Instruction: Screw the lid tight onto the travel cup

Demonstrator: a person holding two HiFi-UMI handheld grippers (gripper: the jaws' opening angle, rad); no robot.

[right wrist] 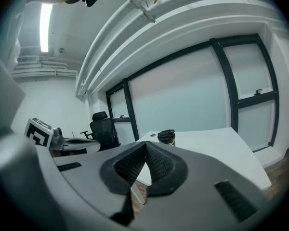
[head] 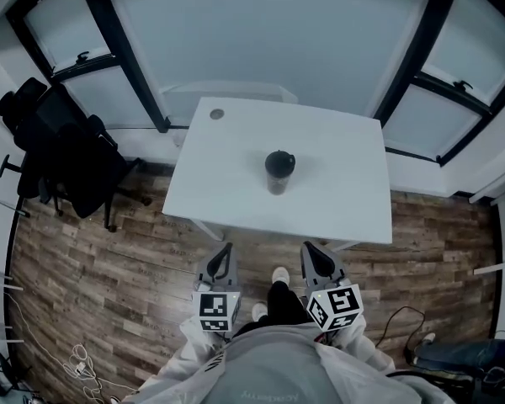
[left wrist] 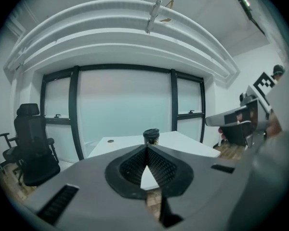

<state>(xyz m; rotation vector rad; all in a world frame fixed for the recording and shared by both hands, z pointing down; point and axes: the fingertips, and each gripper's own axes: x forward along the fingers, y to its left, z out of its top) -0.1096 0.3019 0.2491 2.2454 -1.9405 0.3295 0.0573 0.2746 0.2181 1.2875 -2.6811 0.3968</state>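
Note:
A dark travel cup (head: 279, 172) with a black lid on top stands upright near the middle of the white table (head: 337, 200). It also shows in the left gripper view as the cup (left wrist: 151, 136) beyond the jaw tips, and in the right gripper view as the cup (right wrist: 166, 137). My left gripper (head: 227, 251) and right gripper (head: 310, 250) are held side by side in front of the table's near edge, well short of the cup. Both are shut with nothing between their jaws.
A black office chair (head: 59, 154) stands left of the table. A small round grommet (head: 216, 114) sits at the table's far left corner. Windows with black frames (head: 126, 57) run behind. Cables (head: 76, 364) lie on the wood floor at lower left and right.

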